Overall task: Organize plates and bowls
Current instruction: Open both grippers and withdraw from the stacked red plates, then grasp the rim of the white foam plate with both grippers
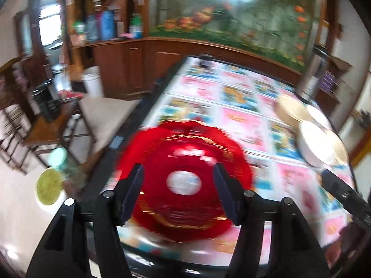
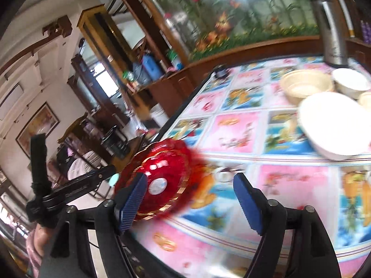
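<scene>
Little looked done: the red plate (image 1: 185, 180) lay alone at the counter's (image 1: 243, 120) near-left edge, the pale bowls (image 2: 324, 102) unstacked far right. Left tongs (image 1: 178, 185) and right tongs (image 2: 192, 199) gaped empty.

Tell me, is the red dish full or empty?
Empty. The red dish shows only its shiny inside and a pale round centre, with no food; blur hides finer detail.

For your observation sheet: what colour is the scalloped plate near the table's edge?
Red, with gold trim and a pale centre: the plate shows best in the left wrist view.
</scene>
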